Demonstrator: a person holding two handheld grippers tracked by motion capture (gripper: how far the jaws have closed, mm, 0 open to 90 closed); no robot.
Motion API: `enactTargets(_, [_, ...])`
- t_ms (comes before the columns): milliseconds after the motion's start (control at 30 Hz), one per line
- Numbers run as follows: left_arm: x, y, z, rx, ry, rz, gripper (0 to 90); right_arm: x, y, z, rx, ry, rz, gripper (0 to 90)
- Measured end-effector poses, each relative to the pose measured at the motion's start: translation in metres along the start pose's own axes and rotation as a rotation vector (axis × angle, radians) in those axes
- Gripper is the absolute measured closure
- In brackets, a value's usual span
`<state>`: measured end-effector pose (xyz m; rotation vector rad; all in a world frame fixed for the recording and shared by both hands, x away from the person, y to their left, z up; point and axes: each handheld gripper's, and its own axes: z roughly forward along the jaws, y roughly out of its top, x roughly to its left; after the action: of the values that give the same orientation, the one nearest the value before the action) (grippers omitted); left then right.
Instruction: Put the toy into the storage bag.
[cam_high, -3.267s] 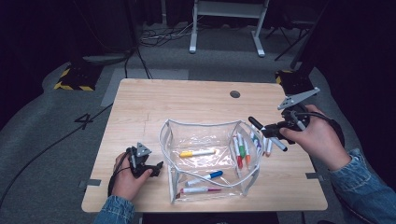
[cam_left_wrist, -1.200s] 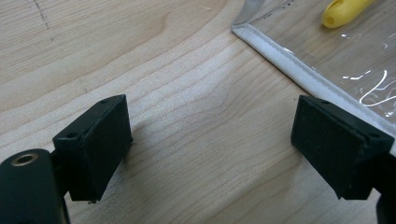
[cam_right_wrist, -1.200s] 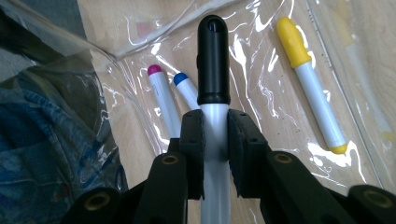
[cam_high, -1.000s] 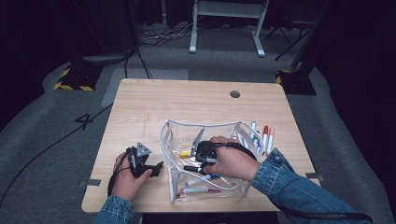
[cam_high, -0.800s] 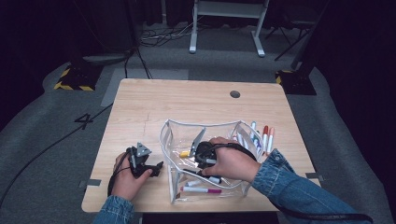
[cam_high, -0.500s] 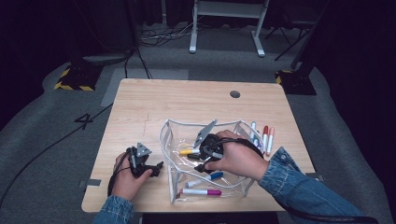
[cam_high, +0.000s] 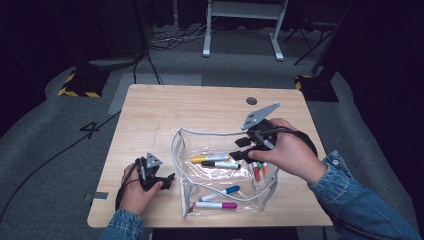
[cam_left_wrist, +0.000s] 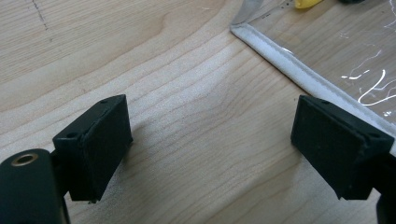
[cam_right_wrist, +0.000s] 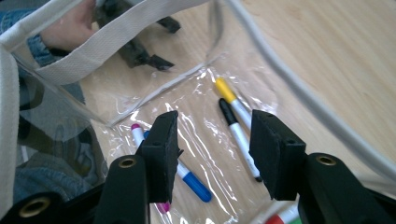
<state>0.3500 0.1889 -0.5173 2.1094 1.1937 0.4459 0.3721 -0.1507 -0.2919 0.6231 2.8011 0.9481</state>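
Centrally, a clear pouch (cam_high: 222, 175) with a white zipper rim is sitting open on the wooden table (cam_high: 195, 107), and four markers are lying inside it. The yellow-capped marker (cam_high: 210, 158) and the black-capped marker (cam_high: 220, 164) are lying side by side toward the far wall of the pouch; the blue-capped marker (cam_high: 220, 193) and the magenta-capped marker (cam_high: 215, 205) are lying nearer the person. Just outside the pouch's right wall, more markers (cam_high: 259, 170) with red, green and orange caps are resting on the table, partly hidden under the right hand.

The right gripper (cam_high: 239, 155) is hovering over the pouch's right side, its jaws having just been opening; they are standing apart with nothing between them. In the right gripper view the gripper (cam_right_wrist: 212, 140) is looking down past the white rim at the markers on the pouch floor, and the transparent wall is folding across the left of that view.

The left gripper (cam_high: 169, 180) is resting at the table's near left, just beside the pouch's left edge. In the left gripper view its jaws are spread wide, empty, over bare wood, with the pouch's white seam (cam_left_wrist: 299, 74) running just beyond the right jaw.

A small dark round grommet (cam_high: 251, 100) is sitting in the table's far side. On the grey floor to the left, a painted "4" (cam_high: 89, 129) is readable. No lettering on the markers can be made out.
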Motion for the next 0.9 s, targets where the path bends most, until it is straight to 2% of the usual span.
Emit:
enactTargets(167, [0.0,0.0,0.0,0.0,0.0,-0.001,12.6,-0.019,-0.017,-0.023,-0.04,-0.039,0.064,53.2])
enactTargets(533, [0.0,0.0,0.0,0.0,0.0,0.0,12.6,-0.069,-0.064,-0.055,-0.088,-0.139,0.23,54.8])
enactTargets(700, [0.0,0.0,0.0,0.0,0.0,-0.001,12.6,-0.095,-0.093,-0.052,-0.06,-0.193,0.319,55.5])
enactTargets(900, [0.0,0.0,0.0,-0.005,0.004,-0.001,12.6,-0.125,-0.132,-0.029,-0.008,-0.25,0.4,56.4])
